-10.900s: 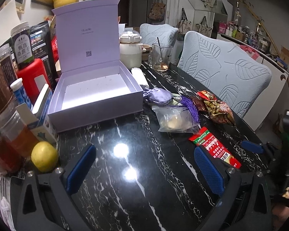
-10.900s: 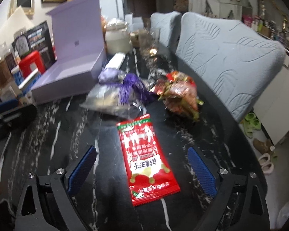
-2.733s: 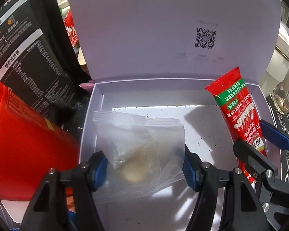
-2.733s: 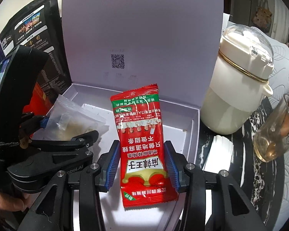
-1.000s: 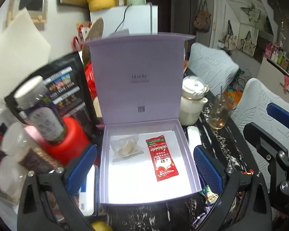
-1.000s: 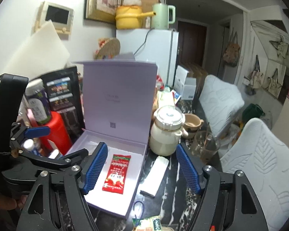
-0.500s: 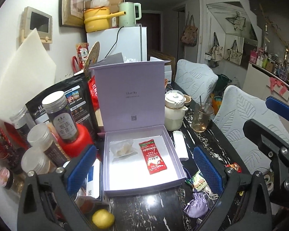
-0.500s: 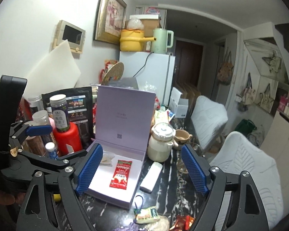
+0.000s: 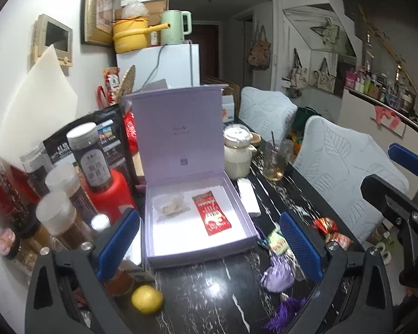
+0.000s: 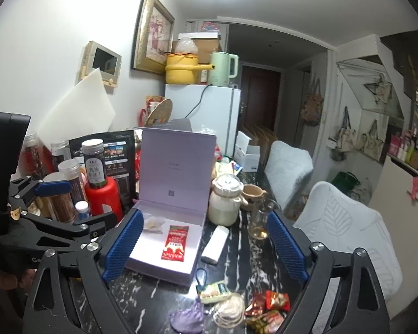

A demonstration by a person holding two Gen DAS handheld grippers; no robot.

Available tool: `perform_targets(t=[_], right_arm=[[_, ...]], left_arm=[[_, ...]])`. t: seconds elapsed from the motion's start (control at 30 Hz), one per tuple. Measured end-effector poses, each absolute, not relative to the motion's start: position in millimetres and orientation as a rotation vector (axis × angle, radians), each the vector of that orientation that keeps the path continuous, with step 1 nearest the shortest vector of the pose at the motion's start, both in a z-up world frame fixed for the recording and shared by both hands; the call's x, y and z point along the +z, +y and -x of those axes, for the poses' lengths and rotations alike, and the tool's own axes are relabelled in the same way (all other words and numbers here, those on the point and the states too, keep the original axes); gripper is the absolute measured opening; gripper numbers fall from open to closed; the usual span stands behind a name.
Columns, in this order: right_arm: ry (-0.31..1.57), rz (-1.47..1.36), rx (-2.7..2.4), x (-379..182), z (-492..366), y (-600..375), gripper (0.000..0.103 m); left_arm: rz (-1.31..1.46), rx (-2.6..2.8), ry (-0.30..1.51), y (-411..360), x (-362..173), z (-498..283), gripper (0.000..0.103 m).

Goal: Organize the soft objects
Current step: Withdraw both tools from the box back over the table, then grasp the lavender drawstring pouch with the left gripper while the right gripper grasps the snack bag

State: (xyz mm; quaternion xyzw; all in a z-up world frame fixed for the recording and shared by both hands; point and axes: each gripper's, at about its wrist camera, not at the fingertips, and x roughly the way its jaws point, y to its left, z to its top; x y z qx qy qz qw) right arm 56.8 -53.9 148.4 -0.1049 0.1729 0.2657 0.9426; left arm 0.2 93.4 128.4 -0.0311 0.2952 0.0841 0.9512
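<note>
Two packets now lie in the lilac box (image 9: 245, 217): a clear bag (image 9: 170, 207) on the left and a red sachet (image 9: 211, 215) beside it, apart from each other. Eleven seconds ago the box was bare and both lay on the black table (image 9: 209, 300); under three seconds ago each gripper was clamped on one of them over the box. Since then both tools have let go and drawn back, so the box looks far smaller than a second ago.

The left gripper (image 9: 209, 246) stands spread wide, with nothing between its blue pads. The right gripper (image 10: 206, 247) has just been opening and also gapes empty; it shows at the right edge of the left view, as the left one shows at the left edge of the right view.

Still on the table, near the box's front corner, I count one purple pouch (image 10: 188, 320) with a tassel, one green-and-yellow packet (image 10: 214, 292), one pale netted bundle (image 10: 228, 313) and a cluster of red-wrapped snacks (image 10: 267, 310) whose number I cannot tell. One lemon (image 9: 147, 298) sits left of them, and one white bar (image 10: 215, 240) lies along the box's right side.
</note>
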Motion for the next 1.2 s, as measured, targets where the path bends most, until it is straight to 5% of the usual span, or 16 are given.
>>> perform_targets(t=[1.2], right_arm=[[0.636,0.013,0.347,-9,-15,-157,0.092]], left_arm=[[0.112,-0.1,0.826,22,-14,4,0.102]])
